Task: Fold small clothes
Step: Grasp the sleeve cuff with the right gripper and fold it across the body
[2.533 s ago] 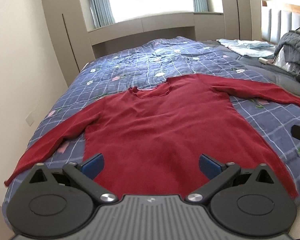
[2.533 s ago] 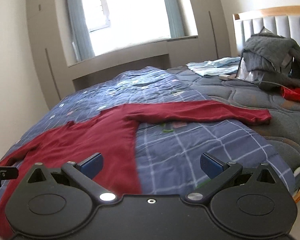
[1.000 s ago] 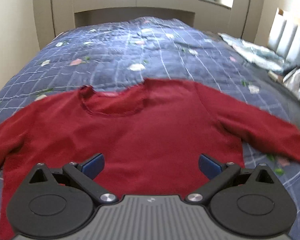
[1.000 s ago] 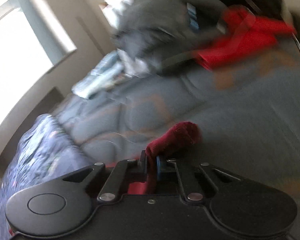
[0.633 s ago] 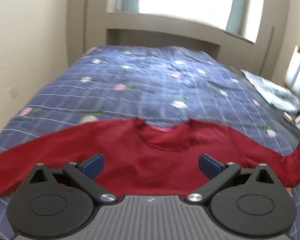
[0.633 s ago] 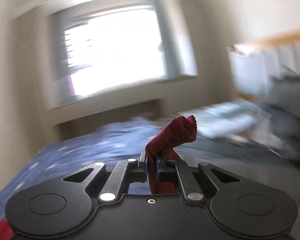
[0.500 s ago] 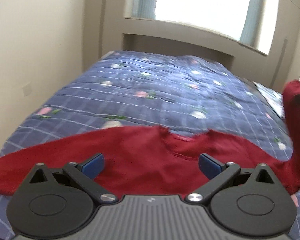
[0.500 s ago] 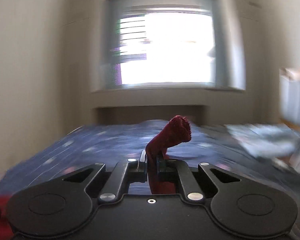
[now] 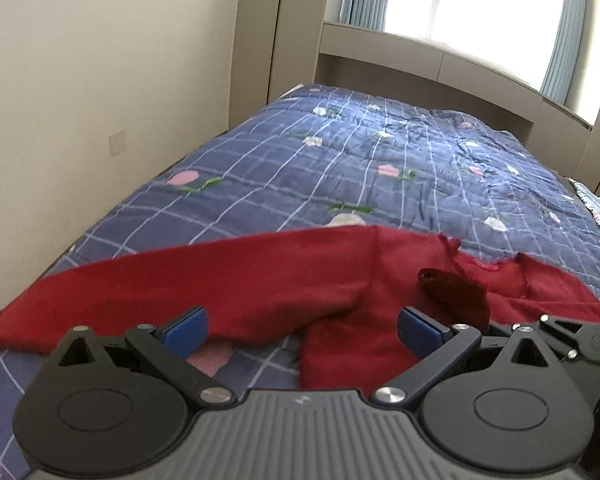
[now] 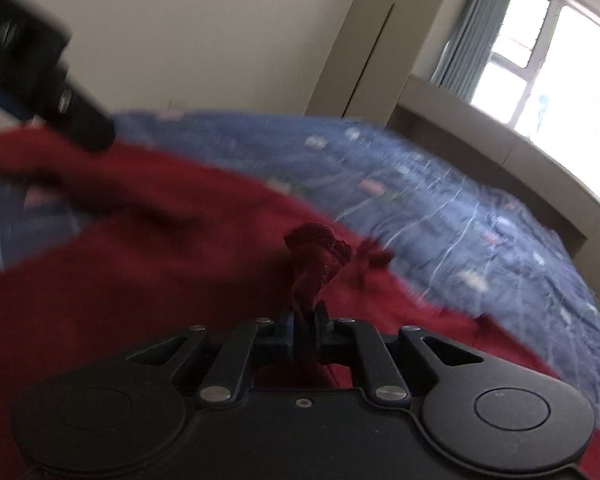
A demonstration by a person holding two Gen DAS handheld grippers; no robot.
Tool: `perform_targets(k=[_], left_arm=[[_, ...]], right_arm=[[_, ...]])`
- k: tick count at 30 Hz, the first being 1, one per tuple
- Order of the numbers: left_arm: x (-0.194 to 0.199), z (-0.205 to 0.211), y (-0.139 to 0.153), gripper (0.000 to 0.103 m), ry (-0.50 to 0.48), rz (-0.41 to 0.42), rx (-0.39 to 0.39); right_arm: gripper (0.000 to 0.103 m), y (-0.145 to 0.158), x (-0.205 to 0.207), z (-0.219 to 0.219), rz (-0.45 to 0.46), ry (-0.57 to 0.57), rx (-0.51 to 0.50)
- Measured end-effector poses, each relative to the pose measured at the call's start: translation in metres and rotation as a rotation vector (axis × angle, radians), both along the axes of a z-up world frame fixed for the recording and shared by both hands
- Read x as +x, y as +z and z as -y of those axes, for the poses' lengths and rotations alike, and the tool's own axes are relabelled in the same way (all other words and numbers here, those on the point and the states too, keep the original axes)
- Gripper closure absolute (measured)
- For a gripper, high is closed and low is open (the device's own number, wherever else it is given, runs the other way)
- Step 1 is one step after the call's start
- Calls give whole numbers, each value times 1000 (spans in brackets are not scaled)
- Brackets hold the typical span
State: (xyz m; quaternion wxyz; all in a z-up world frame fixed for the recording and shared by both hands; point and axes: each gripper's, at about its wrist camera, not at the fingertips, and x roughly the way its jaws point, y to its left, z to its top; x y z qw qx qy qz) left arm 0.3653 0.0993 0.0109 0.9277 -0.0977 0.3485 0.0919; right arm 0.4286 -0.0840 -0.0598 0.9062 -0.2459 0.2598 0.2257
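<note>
Across the blue checked bed (image 9: pixel 380 168), your red sweater (image 9: pixel 228 280) lies flat, but its right sleeve (image 10: pixel 314 256), stretched out sideways 2.5 seconds ago, is now carried over the chest. Your right hand-held gripper (image 10: pixel 304 326) is clamped on the sleeve's cuff. Your left hand-held gripper (image 9: pixel 300 326) hovers with fingers spread apart, holding nothing, above the sweater's left sleeve.

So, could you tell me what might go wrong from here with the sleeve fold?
The right gripper pinches only the bunched cuff of the red sweater, so it may slip out or land crumpled rather than flat. The left gripper hangs open above the body, pinning nothing, so pulling the sleeve across could drag the sweater askew on the quilt.
</note>
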Motion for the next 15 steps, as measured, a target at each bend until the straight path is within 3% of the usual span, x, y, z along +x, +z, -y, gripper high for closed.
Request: perform_targets(k=[2, 4, 5, 8, 10, 15], left_arm=[[1, -1, -6, 1, -3, -2, -15], [3, 3, -10, 1, -10, 2, -27], [4, 6, -11, 1, -16, 8, -29], [10, 19, -15, 0, -41, 40, -26], [17, 33, -20, 0, -72, 60, -22], [41, 77, -46, 0, -115, 71, 64]], right_arm=[[77, -9, -3, -10, -15, 20, 7], [39, -1, -7, -7, -10, 32, 39], [32, 2, -18, -6, -8, 38, 57], [25, 14, -34, 17, 13, 37, 84], [13, 18, -46, 31, 25, 10, 70], [3, 18, -66, 91, 52, -149, 25]])
